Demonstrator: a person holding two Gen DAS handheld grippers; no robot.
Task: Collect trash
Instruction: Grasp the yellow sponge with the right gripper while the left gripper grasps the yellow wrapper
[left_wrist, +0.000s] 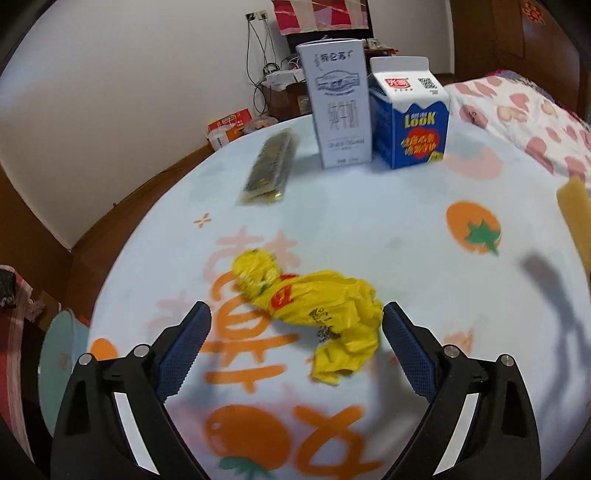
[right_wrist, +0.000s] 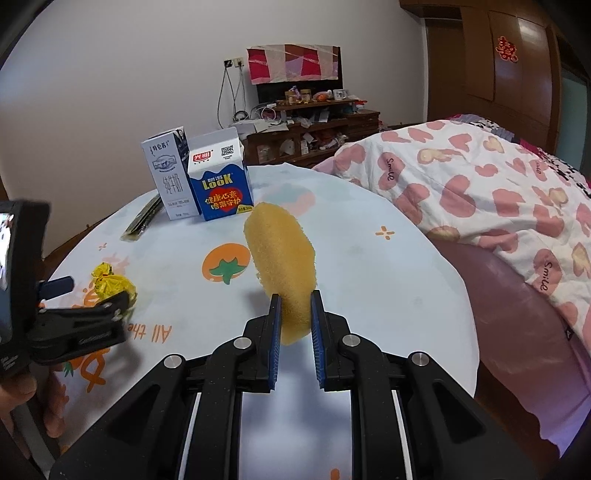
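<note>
A crumpled yellow plastic wrapper (left_wrist: 314, 310) lies on the round table (left_wrist: 369, 229). My left gripper (left_wrist: 295, 314) is open, its blue pads on either side of the wrapper's near end, just above the cloth. The wrapper also shows in the right wrist view (right_wrist: 110, 282), partly behind the left gripper (right_wrist: 88, 295). My right gripper (right_wrist: 294, 299) is shut on a yellow oval sponge (right_wrist: 282, 266) and holds it upright above the table. The sponge's edge shows at the right in the left wrist view (left_wrist: 576, 218).
A grey-white milk carton (left_wrist: 338, 103) and a blue "Look" carton (left_wrist: 410, 114) stand at the table's far side. A flat dark snack packet (left_wrist: 267, 166) lies left of them. A bed with a heart-patterned quilt (right_wrist: 480, 192) borders the table's right.
</note>
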